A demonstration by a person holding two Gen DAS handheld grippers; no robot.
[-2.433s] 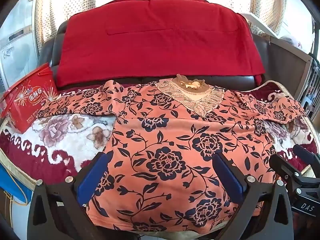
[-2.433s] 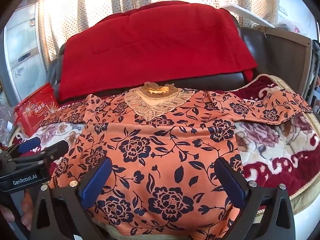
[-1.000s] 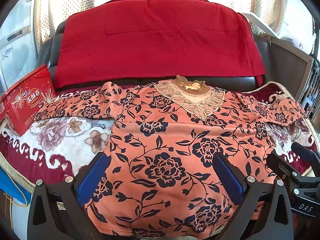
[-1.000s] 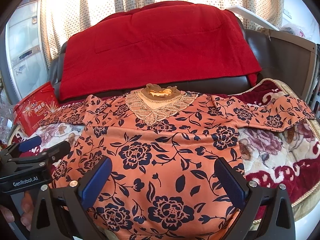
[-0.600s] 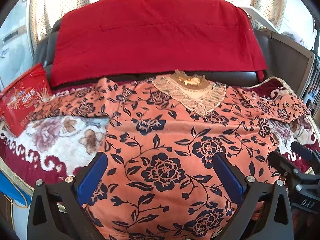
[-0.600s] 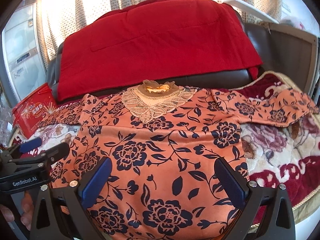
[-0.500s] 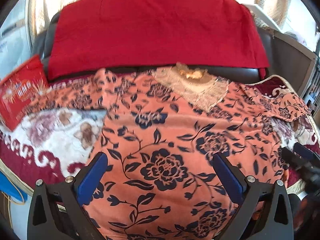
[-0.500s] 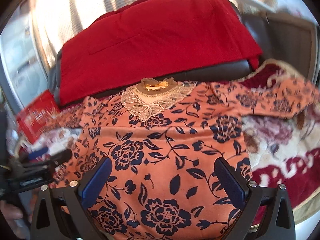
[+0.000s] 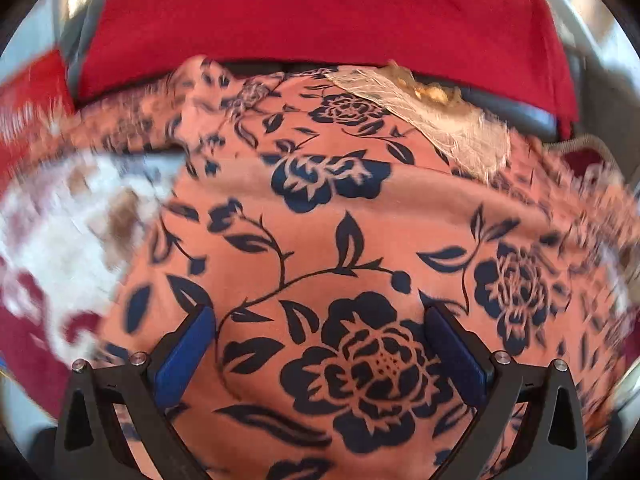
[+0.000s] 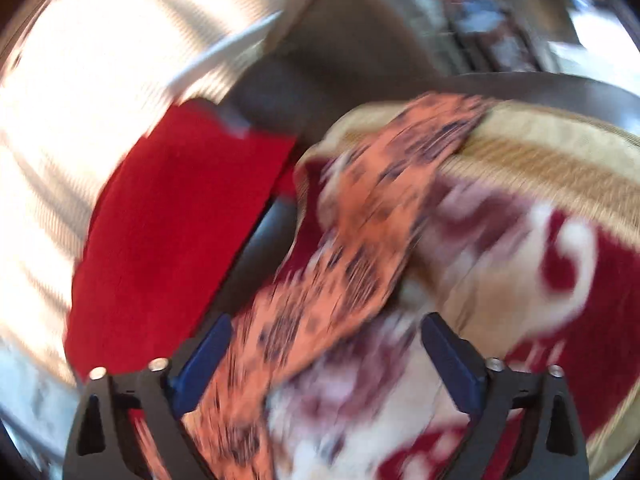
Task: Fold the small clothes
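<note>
**Both grippers close in on the spread blouse, sleeve first**

The sofa (image 9: 536,116) carries everything here: a red throw (image 9: 320,12) hangs over its backrest and a plush floral blanket (image 10: 532,264) covers the seat as a soft working surface. On that blanket lies the orange blouse (image 9: 320,216) with dark blue flowers, spread flat and face up, its lace collar (image 9: 452,128) toward the back edge of the seat and one sleeve (image 9: 132,128) laid out to the side — an arrangement that judges well for folding, since every edge is reachable.

The other sleeve (image 10: 360,240) runs out toward the blanket's gold-trimmed edge (image 10: 532,152) near the sofa's armrest. In the heavily blurred right wrist view, the right hand-held gripper (image 10: 324,344) looks along this sleeve; its jaws have just been closing slightly from full width but stand wide, with the sleeve's inner part lying between them and no pad pressing on it. That reads as lining up to pinch the sleeve and fold it inward over the body.

The left hand-held gripper (image 9: 316,336) is tilted down over the blouse's body, jaws wide and holding nothing — likely positioned to pin or lift cloth. Whether it touches the fabric cannot be told.
</note>
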